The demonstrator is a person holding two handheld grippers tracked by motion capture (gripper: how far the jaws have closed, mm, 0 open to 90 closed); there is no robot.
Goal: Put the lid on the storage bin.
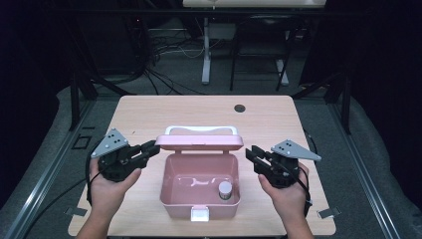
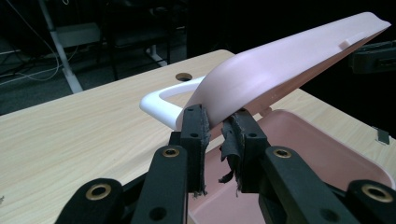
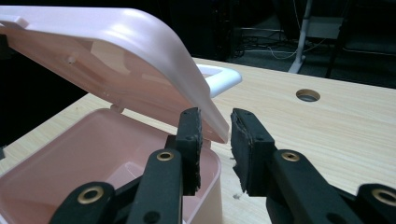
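Pink lidded box (image 1: 199, 186) | mid table (image 1: 149, 112), lid (image 1: 199, 141) half-raised | L tool (image 1: 152, 148) clamped on lid's left edge | R tool (image 1: 250, 151) jaws apart astride right edge, not pressing | small jar (image 1: 225, 190) inside | est.: lid mid-swing, unfinished.

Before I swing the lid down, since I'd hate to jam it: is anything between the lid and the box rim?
Nothing visible stands on the pink box's rim. The small jar stands low inside, at the near right corner. Only the left gripper and the right gripper straddle the raised lid's side edges.
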